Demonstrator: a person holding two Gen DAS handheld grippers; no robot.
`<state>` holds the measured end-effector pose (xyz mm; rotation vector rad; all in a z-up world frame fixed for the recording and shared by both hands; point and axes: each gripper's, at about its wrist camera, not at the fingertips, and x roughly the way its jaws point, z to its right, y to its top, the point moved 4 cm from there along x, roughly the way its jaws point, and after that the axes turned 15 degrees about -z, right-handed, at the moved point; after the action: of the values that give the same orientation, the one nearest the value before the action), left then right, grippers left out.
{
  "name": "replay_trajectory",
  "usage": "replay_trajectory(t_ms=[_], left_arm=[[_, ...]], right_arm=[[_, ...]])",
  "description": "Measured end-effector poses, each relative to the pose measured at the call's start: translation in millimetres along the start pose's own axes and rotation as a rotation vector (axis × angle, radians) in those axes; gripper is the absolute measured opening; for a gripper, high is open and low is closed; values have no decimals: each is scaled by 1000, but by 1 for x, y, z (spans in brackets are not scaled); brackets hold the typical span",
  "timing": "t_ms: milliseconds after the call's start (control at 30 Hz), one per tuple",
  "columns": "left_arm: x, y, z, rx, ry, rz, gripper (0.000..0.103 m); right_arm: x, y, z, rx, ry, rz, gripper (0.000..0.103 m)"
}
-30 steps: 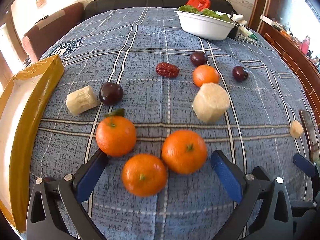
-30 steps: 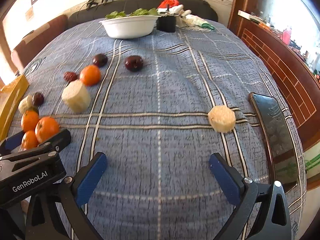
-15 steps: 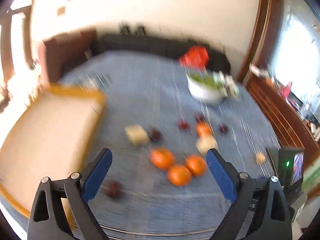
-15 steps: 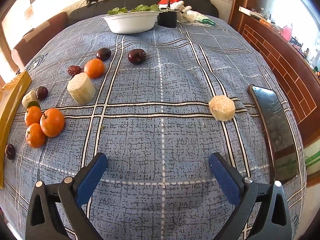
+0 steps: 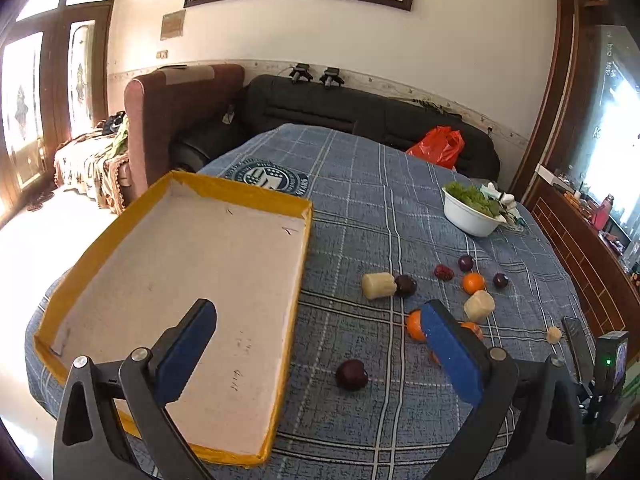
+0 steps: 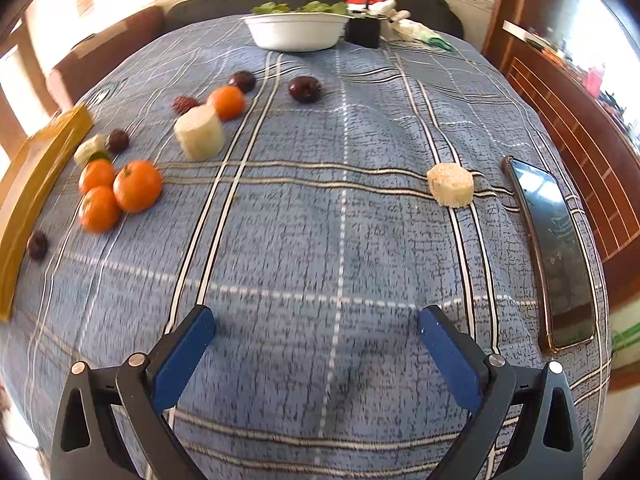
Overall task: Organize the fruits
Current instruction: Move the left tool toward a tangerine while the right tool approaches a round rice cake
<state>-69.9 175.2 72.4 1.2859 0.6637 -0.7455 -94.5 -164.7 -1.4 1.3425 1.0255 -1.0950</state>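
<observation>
View from the left wrist. The left gripper [image 5: 316, 312] hangs over the near part of the desk, which is draped in a blue checked cloth [image 5: 360, 208]. Its jaws have just been opening, now stand fully spread, and have nothing between them. At left lies the shallow yellow-rimmed cardboard tray [image 5: 309, 216], with no fruit in it. A lone dark round plum [image 5: 351, 375] rests on the cloth near the tray's right wall, at lower centre. The right-hand jaw partly hides the cluster of orange mandarins [image 5: 415, 325]. A white bowl of greens [image 5: 468, 222] stands at upper right.

View from the right wrist. The right gripper [image 6: 316, 320] points down at bare cloth, jaws wide apart and empty. The three mandarins touch one another at left centre, near the tray wall. A pale fibrous cut disc [image 6: 450, 184] lies well apart at right, near a black mobile phone [image 6: 556, 248].

Handling, as judged. The mandarins look light and firm-skinned but free to roll, so each is best taken from above across its widest girth with a modest squeeze. The plums look smooth, slippery and easily bruised. The pale pieces appear stiff and are best gripped on their curved sides.
</observation>
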Motion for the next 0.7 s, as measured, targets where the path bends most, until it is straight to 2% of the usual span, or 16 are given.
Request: replay_trajectory(t_ms=[133, 200, 233, 300, 367, 433, 467, 533, 700], left_arm=[[6, -10, 13, 26, -12, 9, 102], [8, -12, 16, 37, -16, 6, 102], [10, -13, 18, 41, -25, 1, 102], [15, -13, 20, 44, -39, -11, 102], [23, -13, 22, 43, -48, -37, 102], [31, -14, 24, 39, -59, -70, 102], [34, -15, 25, 39, -60, -85, 102], [37, -15, 28, 47, -73, -98, 102], [43, -19, 44, 99, -139, -134, 101]], right_arm=[[-4, -13, 0, -28, 18, -6, 103], [-12, -26, 1, -47, 43, -5, 97], [-16, -29, 3, -48, 48, 7, 89], [-41, -36, 19, -16, 66, 87, 88], [-61, -36, 39, 31, 45, 161, 88], [-71, -31, 56, 71, 7, 204, 87], [-73, -26, 64, 95, -2, 211, 83], [-67, -14, 79, 142, 18, 199, 73], [-42, 26, 85, 156, 34, 156, 64]])
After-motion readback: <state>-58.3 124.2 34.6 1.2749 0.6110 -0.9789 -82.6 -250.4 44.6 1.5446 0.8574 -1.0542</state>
